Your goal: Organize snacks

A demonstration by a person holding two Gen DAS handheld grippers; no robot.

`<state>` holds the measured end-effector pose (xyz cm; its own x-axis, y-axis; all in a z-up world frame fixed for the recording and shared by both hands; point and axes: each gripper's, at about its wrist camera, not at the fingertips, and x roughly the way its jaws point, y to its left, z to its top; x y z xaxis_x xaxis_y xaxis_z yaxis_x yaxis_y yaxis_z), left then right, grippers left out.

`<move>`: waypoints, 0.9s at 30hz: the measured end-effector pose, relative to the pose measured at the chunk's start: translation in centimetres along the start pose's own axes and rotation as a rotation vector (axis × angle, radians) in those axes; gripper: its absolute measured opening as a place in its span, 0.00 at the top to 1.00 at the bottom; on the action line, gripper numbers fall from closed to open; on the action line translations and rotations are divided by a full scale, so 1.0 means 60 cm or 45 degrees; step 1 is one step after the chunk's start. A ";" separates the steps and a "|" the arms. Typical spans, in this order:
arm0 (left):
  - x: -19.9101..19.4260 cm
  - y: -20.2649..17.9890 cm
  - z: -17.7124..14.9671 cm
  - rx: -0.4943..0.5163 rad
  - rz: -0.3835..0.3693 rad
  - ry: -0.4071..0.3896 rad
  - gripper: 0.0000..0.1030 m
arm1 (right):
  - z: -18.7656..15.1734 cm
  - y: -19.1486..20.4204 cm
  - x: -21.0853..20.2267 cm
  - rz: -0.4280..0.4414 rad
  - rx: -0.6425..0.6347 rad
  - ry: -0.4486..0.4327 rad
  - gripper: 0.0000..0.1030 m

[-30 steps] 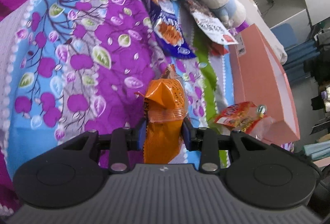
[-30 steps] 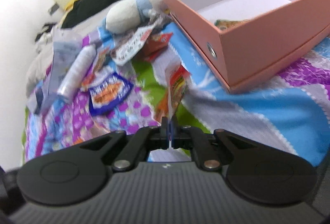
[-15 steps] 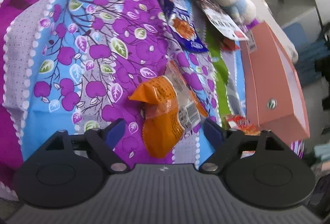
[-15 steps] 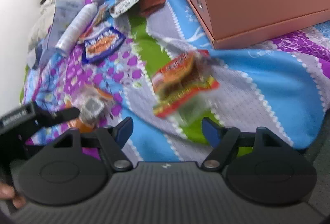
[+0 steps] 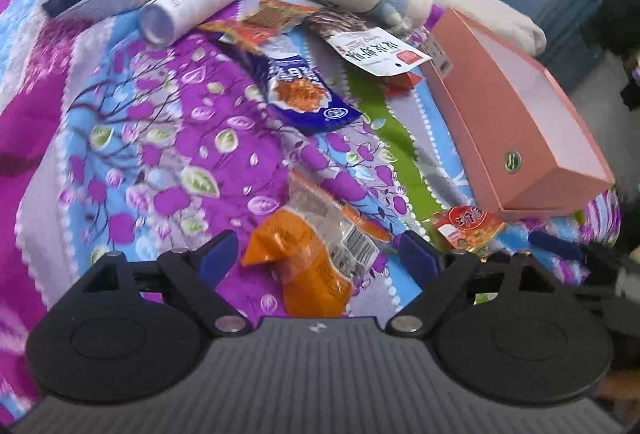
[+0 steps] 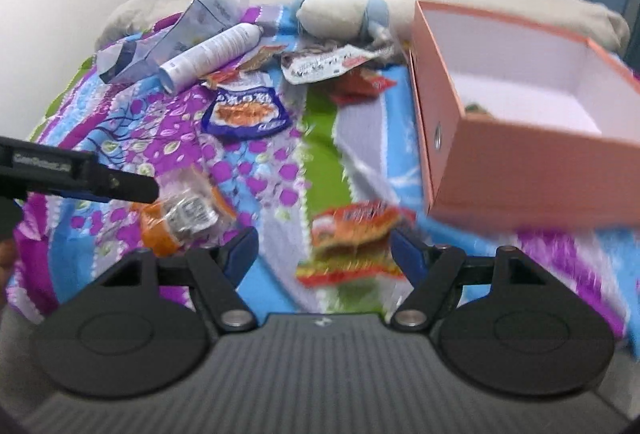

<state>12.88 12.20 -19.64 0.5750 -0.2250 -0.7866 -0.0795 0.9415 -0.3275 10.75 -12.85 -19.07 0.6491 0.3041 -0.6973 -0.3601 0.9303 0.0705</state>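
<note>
On a bed (image 5: 132,154) beside the pink box (image 6: 520,170), left tongs (image 5: 316,258) and right tongs (image 6: 324,250) gaped empty, each over its own loose packet.

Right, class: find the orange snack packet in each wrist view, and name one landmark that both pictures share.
Left wrist view: the orange snack packet lies low and central on the floral bedcover, between the open blue fingertips.
Right wrist view: the packet lies lower left, under the other gripper's black finger.
Shared landmark: the pink box, to the right in both.
</note>
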 end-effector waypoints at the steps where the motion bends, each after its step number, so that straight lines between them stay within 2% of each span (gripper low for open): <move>1: 0.006 -0.006 0.004 0.041 0.009 0.012 0.12 | 0.007 -0.003 0.008 -0.007 -0.016 -0.002 0.27; 3: 0.021 -0.016 0.010 0.109 0.023 0.045 0.12 | 0.016 -0.010 0.022 -0.020 -0.029 -0.004 0.27; 6: 0.043 -0.026 0.012 0.200 0.025 0.091 0.12 | 0.027 -0.024 0.056 -0.028 -0.028 0.042 0.18; 11: 0.072 -0.042 0.003 0.369 0.106 0.141 0.11 | 0.026 -0.029 0.106 0.024 -0.078 0.175 0.18; 14: 0.081 -0.044 -0.003 0.424 0.118 0.162 0.11 | 0.017 -0.022 0.124 0.020 -0.128 0.241 0.18; 19: 0.091 -0.041 -0.013 0.442 0.125 0.171 0.11 | -0.001 -0.020 0.132 0.001 -0.166 0.257 0.16; 22: 0.092 -0.038 -0.016 0.431 0.124 0.153 0.12 | -0.006 -0.038 0.137 0.013 -0.093 0.260 0.11; 27: 0.094 -0.040 -0.022 0.385 0.123 0.132 0.16 | -0.017 -0.041 0.136 0.018 -0.061 0.235 0.13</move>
<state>15.23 8.33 -23.98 0.4892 -0.1411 -0.8607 0.1246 0.9880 -0.0911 16.25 -12.83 -25.66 0.5111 0.2703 -0.8159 -0.4027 0.9139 0.0506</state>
